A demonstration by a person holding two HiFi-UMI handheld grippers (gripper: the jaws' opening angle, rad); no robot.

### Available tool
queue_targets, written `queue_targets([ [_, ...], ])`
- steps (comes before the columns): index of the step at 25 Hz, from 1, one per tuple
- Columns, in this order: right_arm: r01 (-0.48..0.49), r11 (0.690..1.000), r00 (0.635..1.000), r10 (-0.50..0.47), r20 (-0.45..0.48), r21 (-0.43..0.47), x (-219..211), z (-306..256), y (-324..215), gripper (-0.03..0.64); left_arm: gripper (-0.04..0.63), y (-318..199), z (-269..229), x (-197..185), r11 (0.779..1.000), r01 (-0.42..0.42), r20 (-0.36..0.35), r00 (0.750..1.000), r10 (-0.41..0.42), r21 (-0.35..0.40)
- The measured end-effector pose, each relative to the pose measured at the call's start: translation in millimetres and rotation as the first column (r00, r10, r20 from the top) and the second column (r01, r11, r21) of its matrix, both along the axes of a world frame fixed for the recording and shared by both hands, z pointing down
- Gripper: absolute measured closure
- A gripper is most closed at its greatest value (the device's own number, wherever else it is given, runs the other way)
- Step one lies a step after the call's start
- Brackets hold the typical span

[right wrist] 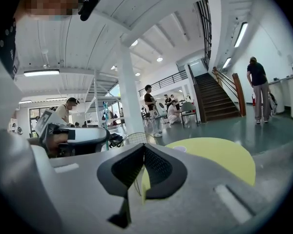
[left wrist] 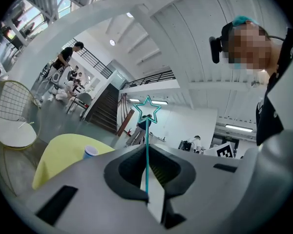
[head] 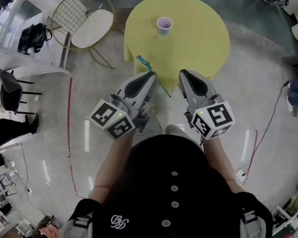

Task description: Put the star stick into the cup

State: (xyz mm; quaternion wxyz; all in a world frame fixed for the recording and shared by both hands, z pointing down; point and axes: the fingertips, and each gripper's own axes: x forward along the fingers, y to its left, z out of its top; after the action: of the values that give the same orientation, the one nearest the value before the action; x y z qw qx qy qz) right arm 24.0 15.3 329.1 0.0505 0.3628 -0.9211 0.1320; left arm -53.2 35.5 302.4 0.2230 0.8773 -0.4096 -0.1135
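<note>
Yellow table [head: 203,43] ahead, cup [head: 164,24] well off. Left gripper [left wrist: 147,152] clamps the star stick [left wrist: 147,130] low; thin shaft may swivel and miss. Right gripper [right wrist: 143,150] closed, empty.

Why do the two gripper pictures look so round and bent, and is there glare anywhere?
Left gripper view: the wide-angle lens bows the ceiling beams and blackens the corners, yet the star stick is sharp. Right gripper view: same curving, bright strip lights. Head view: light streaks glare on the floor.
</note>
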Motion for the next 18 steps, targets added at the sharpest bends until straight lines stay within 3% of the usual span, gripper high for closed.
queue_targets([
  [10,-0.088,0.996,0.996,0.088,0.013,0.016,-34.0,-11.6,-102.1,0.612,0.572,-101.2,-10.1,-41.5,0.997,-0.080,0.020,0.997,0.080,0.004],
  [18,-0.143,0.989,0.990,0.143,0.015,0.021,-62.8,-10.5,-153.3,0.612,0.572,-160.9,-10.7,-71.1,0.990,-0.140,0.025,0.990,0.139,0.006],
])
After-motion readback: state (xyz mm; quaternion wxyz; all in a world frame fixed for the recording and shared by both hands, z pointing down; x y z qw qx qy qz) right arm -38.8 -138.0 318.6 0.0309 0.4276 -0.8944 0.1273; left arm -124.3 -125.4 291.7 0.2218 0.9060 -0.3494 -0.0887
